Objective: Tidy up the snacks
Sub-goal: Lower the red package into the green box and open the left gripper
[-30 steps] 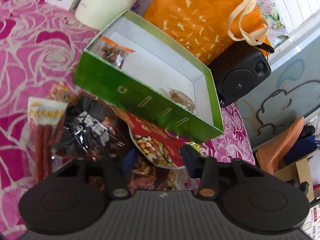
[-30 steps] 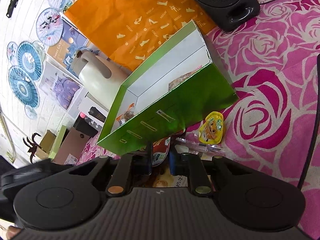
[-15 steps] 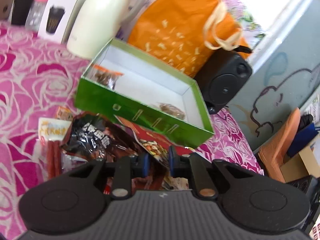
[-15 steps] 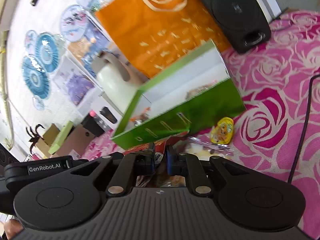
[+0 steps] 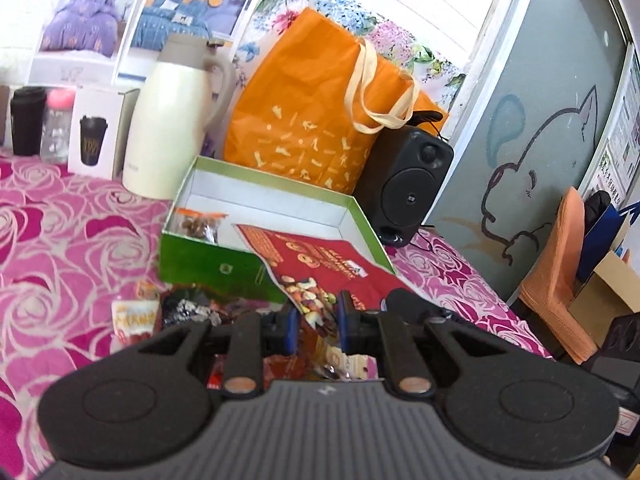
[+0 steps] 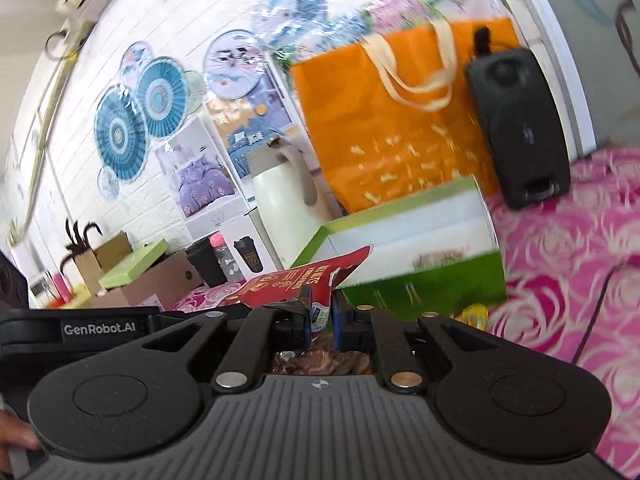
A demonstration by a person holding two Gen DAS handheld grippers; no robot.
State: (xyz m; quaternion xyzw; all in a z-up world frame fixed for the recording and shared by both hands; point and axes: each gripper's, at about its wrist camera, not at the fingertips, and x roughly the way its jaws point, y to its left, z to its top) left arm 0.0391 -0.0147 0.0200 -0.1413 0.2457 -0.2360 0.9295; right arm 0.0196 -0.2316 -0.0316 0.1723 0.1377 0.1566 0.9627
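Both pairs of fingers are pinching the same red nut bag point(image 5: 320, 256): the left gripper point(image 5: 318, 316) is clamped fully on its near edge, and the right gripper point(image 6: 322, 312) – its jaws having just been closing – is gripping another edge of the bag point(image 6: 296, 280), which is rising up and to the left from between its fingers. Just below and to the left of the left fingers, loose snack packets are lying on the pink rose-patterned surface point(image 5: 60, 248) – a dark foil packet point(image 5: 188, 308) and a small white-and-orange one point(image 5: 134, 316). Beyond the left fingers the red bag is draping over the front wall of the green box point(image 5: 208, 260), reaching into its white interior, where a clear pouch of brown snacks point(image 5: 198, 224) is sitting in the far-left corner. Further behind the box are standing a cream thermos jug point(image 5: 172, 128), an orange tote bag point(image 5: 316, 120) and, to the right, a black speaker point(image 5: 408, 184).
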